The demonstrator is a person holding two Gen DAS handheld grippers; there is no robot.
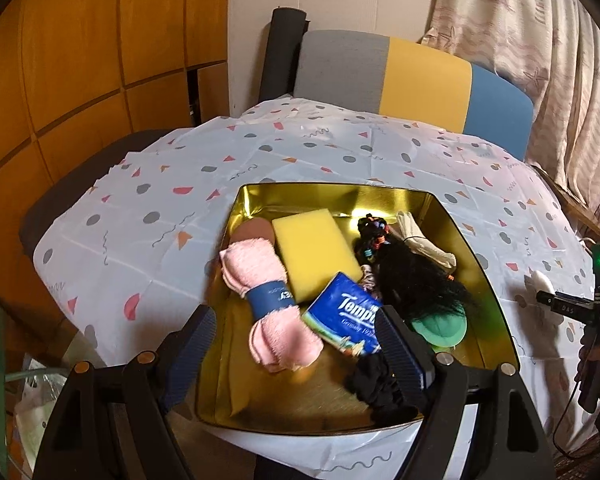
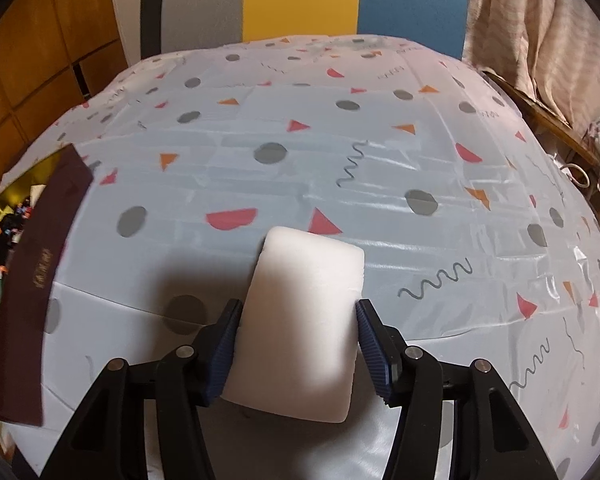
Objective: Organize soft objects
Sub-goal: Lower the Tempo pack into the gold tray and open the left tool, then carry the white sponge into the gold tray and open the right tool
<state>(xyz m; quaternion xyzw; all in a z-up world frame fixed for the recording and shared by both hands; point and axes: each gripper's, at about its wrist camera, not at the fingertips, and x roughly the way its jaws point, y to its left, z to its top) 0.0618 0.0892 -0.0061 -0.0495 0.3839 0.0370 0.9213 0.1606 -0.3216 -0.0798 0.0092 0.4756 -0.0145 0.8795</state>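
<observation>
We saw the white sponge (image 2: 300,320) lying on the patterned tablecloth (image 2: 340,152), between the fingers of the right gripper (image 2: 296,316). Its jaws stood about half open; the left pad touched the sponge's side, while the right pad sat just beside it, and we could not tell whether it pressed. The sponge's far end pointed away across the table.

To the sponge's left stood the gold tin (image 1: 472,240), its dark outer wall showing in the right wrist view. Inside it we saw a rolled pink towel (image 1: 260,276) with a blue band, a yellow sponge (image 1: 312,248) beside it, a blue tissue pack (image 1: 344,312) leaning on the yellow sponge, a black wig-like bundle (image 1: 412,276), a green cap-shaped item (image 1: 440,328), pale gloves (image 1: 424,240) and a black scrunchie (image 1: 376,384) near the front wall.

The left gripper (image 1: 296,328) hung above the tin with its jaws wide apart, holding nothing. A chair back (image 1: 420,76) in grey, yellow and blue stood behind the table.
</observation>
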